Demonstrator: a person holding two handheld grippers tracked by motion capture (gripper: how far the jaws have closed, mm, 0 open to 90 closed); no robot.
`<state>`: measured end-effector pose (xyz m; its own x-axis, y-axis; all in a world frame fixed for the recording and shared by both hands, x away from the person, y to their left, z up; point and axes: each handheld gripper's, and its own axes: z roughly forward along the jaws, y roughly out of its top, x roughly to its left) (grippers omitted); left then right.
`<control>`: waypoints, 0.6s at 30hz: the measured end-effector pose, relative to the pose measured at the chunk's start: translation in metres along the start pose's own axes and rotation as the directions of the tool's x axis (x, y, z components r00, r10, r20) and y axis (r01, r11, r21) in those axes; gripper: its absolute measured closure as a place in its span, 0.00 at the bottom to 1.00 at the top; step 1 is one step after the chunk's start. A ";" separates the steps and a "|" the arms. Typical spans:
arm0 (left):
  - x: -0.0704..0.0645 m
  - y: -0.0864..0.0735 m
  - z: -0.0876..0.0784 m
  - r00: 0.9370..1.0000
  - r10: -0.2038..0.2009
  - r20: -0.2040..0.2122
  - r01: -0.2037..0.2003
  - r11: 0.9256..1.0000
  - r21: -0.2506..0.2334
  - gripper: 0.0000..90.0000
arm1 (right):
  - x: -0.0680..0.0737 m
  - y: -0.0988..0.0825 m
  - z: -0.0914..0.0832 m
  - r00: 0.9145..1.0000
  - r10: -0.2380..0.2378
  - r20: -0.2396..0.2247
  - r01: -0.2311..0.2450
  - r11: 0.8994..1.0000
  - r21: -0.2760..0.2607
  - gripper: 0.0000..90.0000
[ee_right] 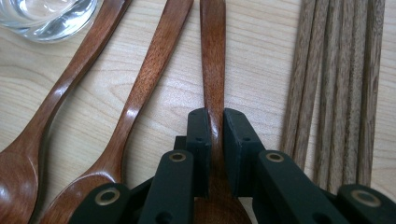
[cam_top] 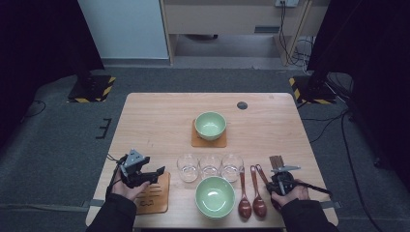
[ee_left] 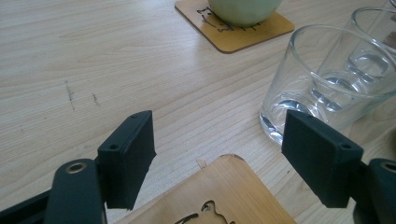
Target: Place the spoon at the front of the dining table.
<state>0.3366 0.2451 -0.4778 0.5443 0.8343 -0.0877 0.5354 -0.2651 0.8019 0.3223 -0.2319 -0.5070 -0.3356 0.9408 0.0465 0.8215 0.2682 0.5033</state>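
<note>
Three dark wooden spoons lie at the front right of the table. My right gripper (ee_right: 214,140) is shut on the handle of the rightmost spoon (ee_right: 212,56), which runs straight between its pads. The two other spoons (ee_right: 149,70) lie just left of it, and a bundle of wooden chopsticks (ee_right: 336,84) lies to the right. In the high view the right gripper (cam_top: 282,181) sits low at the table's front, beside the spoons (cam_top: 244,193). My left gripper (cam_top: 157,175) hangs open over a wooden coaster (cam_top: 154,195) at the front left, its jaws wide apart with nothing between them (ee_left: 219,140).
A green bowl (cam_top: 214,195) stands at the front middle, with three clear glasses (cam_top: 210,166) in a row behind it. A second green bowl (cam_top: 210,124) sits on a coaster (cam_top: 198,141) farther back. The nearest glass (ee_left: 327,79) is close to my left gripper's right jaw.
</note>
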 end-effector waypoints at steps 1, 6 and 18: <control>0.000 0.000 0.000 1.000 0.001 -0.001 -0.001 1.000 0.000 0.28 | 0.000 0.000 0.000 1.000 -0.001 -0.002 0.001 1.000 -0.001 0.90; 0.000 0.000 0.000 1.000 0.001 -0.001 -0.001 1.000 -0.003 0.28 | -0.001 0.000 0.000 1.000 -0.007 -0.008 0.007 1.000 0.000 0.90; -0.001 0.002 -0.002 1.000 -0.002 0.004 0.003 1.000 -0.025 0.29 | -0.006 0.002 -0.006 0.999 0.015 -0.047 -0.017 0.998 -0.061 0.90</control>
<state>0.3358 0.2446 -0.4753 0.5459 0.8328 -0.0923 0.5208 -0.2510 0.8159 0.3231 -0.2382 -0.5011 -0.3452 0.9337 0.0947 0.7974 0.2385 0.5544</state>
